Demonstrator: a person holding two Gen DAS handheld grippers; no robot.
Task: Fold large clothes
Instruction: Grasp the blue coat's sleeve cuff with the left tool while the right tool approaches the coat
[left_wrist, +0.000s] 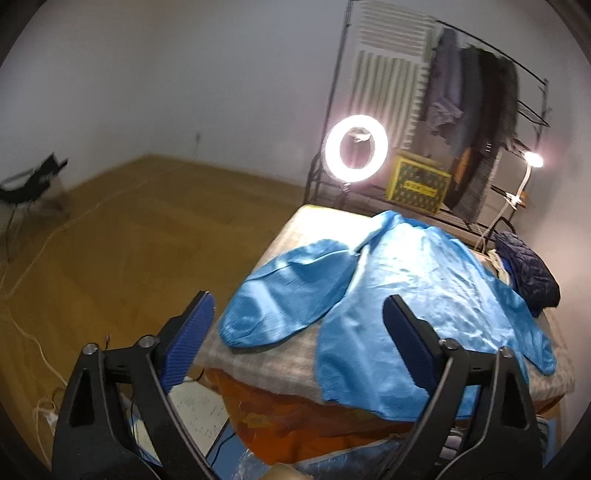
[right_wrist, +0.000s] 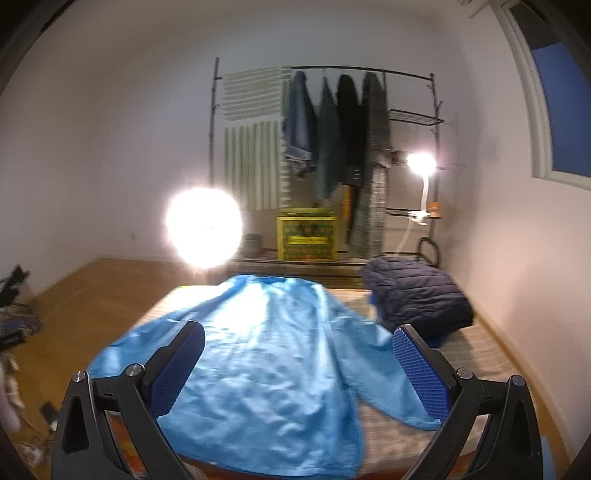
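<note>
A large shiny blue garment (left_wrist: 406, 295) lies spread flat on the table (left_wrist: 258, 362), sleeves out to both sides. Its hem hangs over the near edge. It also shows in the right wrist view (right_wrist: 266, 354). My left gripper (left_wrist: 299, 325) is open and empty, above the table's near left corner, over the left sleeve (left_wrist: 288, 295). My right gripper (right_wrist: 299, 354) is open and empty, above the near edge, over the garment's lower part. Neither touches the cloth.
A folded dark navy puffer jacket (right_wrist: 417, 295) lies at the table's far right. Behind stand a ring light (left_wrist: 356, 147), a clothes rack (right_wrist: 332, 129) with hanging clothes, a yellow crate (right_wrist: 306, 232) and a clip lamp (right_wrist: 421, 162). Cables (left_wrist: 37, 240) run over the wood floor at the left.
</note>
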